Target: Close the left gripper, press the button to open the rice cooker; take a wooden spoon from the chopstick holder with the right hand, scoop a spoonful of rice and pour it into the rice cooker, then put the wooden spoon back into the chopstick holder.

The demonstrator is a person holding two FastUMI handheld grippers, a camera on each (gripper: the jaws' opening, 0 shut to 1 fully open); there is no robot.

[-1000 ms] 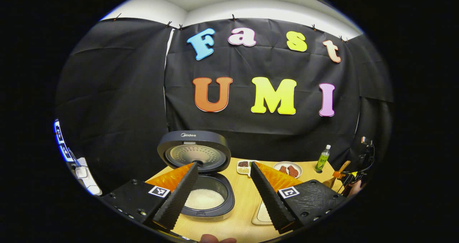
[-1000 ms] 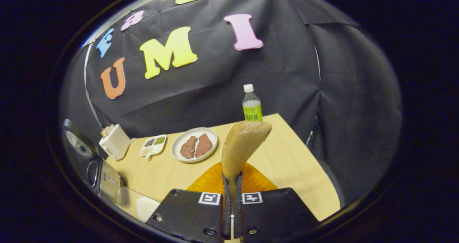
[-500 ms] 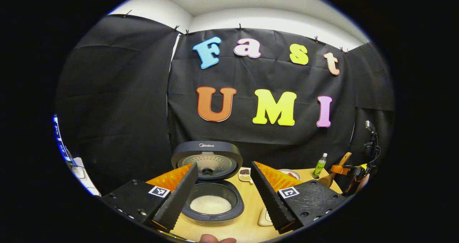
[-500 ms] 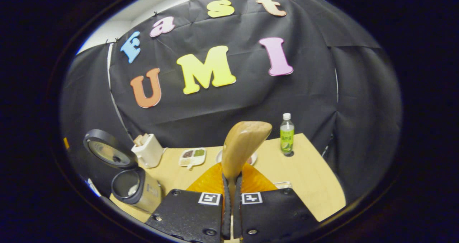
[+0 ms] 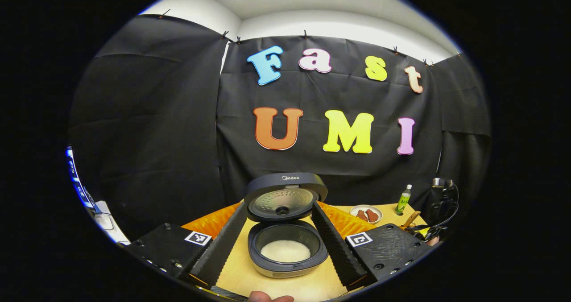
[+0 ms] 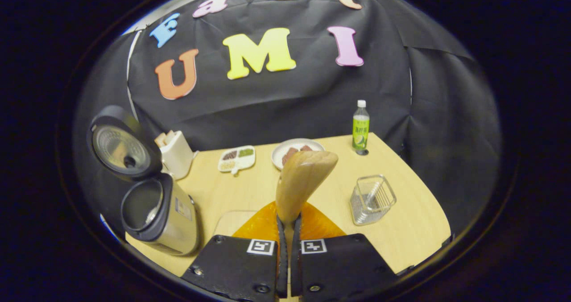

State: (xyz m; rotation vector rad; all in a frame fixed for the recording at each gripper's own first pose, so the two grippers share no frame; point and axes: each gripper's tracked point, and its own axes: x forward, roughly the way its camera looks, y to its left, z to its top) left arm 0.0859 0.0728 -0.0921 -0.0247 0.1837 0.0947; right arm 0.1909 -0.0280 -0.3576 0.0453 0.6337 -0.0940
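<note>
Directly ahead in the left gripper view, we see the rice cooker standing on the wooden bench with its lid swung up and back. White rice lies in the bottom of its dark inner pot. The left gripper hangs above the near side of the cooker with its two fingers spread wide, one on each side of the pot, holding nothing. Far to the right on the bench we make out a plate of brown food and a green bottle. At the far right edge the other gripper shows with a wooden handle, too small for us to tell its grip from here.

Turning to the right gripper view, we see the right gripper with its fingers pressed together on the handle of the wooden spoon, whose bowl rises upright in front of the camera, above the bench. The open rice cooker stands at the left, with a white chopstick holder just beyond it against the wall. A small divided dish and the plate of brown food sit farther back, the green bottle at the far right corner. A clear container stands to the right of the spoon, and a pale board lies near its left.
</note>
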